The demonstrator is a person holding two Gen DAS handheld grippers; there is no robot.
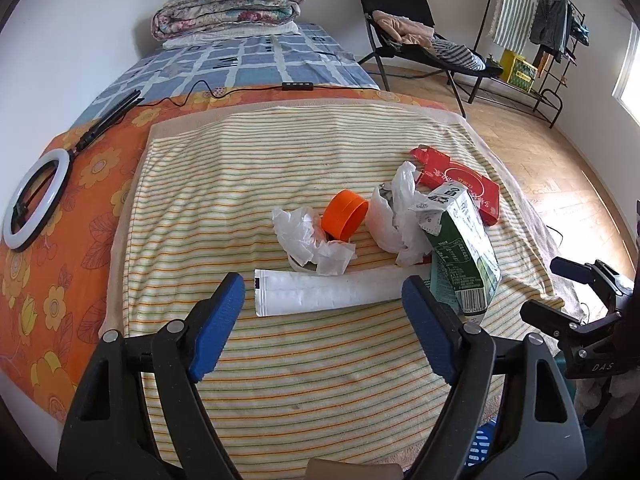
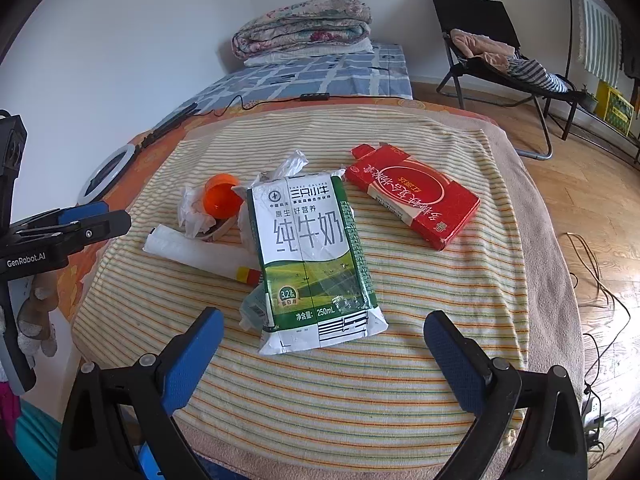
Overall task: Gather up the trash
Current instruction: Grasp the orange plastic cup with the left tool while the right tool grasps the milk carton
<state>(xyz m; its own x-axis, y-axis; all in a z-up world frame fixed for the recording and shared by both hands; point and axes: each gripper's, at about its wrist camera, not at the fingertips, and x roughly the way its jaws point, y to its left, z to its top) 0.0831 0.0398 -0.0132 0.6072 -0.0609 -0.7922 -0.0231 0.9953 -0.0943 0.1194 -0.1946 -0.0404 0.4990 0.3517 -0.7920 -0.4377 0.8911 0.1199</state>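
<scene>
Both grippers hover over the striped towel [image 2: 420, 292] on the bed, and nothing is picked up. The left gripper [image 1: 324, 296] has its jaws spread wide, empty, facing the white paper sleeve [image 1: 320, 290]. The right gripper [image 2: 324, 334] is just as wide, empty, lined up on the flattened milk carton [image 2: 316, 256]. The trash sits mid-towel: orange cap [image 1: 345, 215], crumpled white plastic [image 1: 308, 240], and the red box [image 2: 412, 194] just right of the carton.
</scene>
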